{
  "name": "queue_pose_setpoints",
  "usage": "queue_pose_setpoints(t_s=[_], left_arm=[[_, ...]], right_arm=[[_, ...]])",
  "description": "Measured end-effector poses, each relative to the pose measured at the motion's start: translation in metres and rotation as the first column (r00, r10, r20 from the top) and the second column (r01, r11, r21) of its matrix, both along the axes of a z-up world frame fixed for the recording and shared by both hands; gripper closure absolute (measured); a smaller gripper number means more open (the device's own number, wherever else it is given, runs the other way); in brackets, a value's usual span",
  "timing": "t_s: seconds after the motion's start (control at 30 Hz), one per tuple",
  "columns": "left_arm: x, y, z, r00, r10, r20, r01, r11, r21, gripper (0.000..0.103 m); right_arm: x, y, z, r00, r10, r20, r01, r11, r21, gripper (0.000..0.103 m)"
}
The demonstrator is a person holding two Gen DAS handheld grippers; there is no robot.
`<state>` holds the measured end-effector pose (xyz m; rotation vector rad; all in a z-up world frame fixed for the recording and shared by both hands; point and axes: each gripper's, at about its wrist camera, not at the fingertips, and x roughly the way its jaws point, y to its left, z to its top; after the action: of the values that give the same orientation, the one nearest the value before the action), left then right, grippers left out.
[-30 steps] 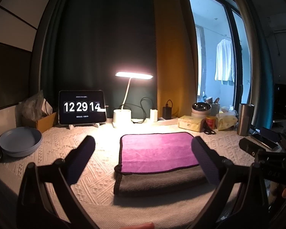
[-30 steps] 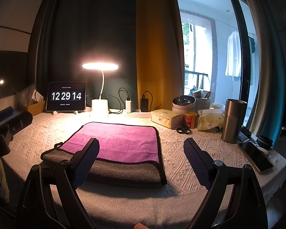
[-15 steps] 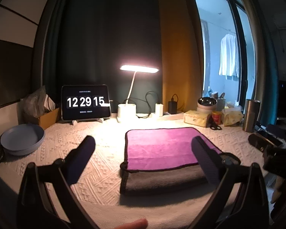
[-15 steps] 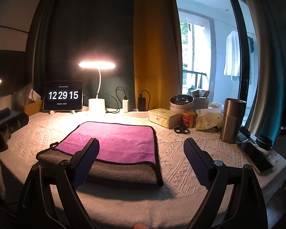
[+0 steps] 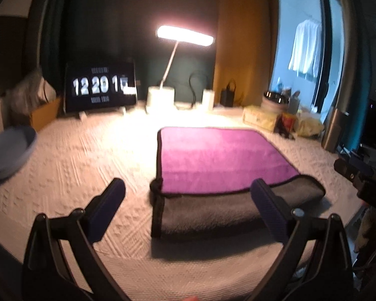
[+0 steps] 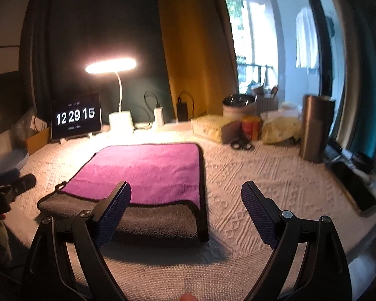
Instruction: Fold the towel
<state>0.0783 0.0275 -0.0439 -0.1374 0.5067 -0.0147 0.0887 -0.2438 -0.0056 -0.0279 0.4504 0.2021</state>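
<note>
One fold looks done already, as I read it: the plush towel, magenta on its upper face and grey on its lower, edged in black piping (image 5: 220,160), lies doubled on the bench (image 5: 75,165), with the magenta layer set back so a grey strip shows along the near edge. I judge at least one more fold is left, probably bringing one side across the other, since the towel is still a broad rectangle. Neither gripper has hold of anything. My left gripper (image 5: 188,195) hangs with its jaws spread wide just short of the towel's near left corner, and my right gripper (image 6: 186,195) is equally wide apart over the towel's near right corner. The towel looks thick and soft, its folded edge rounded rather than creased, and a small hanging loop juts from its near left corner. The bench wears a cream woven cloth with a raised geometric pattern, which I would expect to grip the towel a little. Beyond the towel's far edge stands a white desk lamp with a glowing oblong head (image 6: 110,65), and left of the lamp a black tablet showing a clock (image 6: 75,116). The left view is smeared, so fine detail there is uncertain.
</note>
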Motion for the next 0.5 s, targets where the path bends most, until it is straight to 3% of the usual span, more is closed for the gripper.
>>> queue_pose_setpoints(t_s=[0.1, 0.17, 0.3, 0.5], left_arm=[[0.015, 0.010, -0.010, 0.998, -0.012, -0.057, 0.008, 0.998, -0.068, 0.005], [0.024, 0.014, -0.017, 0.996, -0.012, -0.090, 0.005, 0.996, -0.085, 0.015], [0.041, 0.018, -0.035, 0.985, -0.032, -0.169, 0.012, 0.993, -0.116, 0.016], [0.048, 0.020, -0.046, 0.973, -0.055, -0.222, 0.023, 0.989, -0.143, 0.038]], right_arm=[[0.011, -0.003, -0.005, 0.999, 0.018, -0.038, -0.018, 1.000, 0.012, 0.018], [0.019, -0.004, -0.010, 0.997, 0.028, -0.072, -0.026, 1.000, 0.017, 0.024], [0.038, -0.005, -0.026, 0.986, 0.041, -0.159, -0.037, 0.999, 0.027, 0.033], [0.053, -0.006, -0.037, 0.968, 0.078, -0.237, -0.065, 0.996, 0.064, 0.042]])
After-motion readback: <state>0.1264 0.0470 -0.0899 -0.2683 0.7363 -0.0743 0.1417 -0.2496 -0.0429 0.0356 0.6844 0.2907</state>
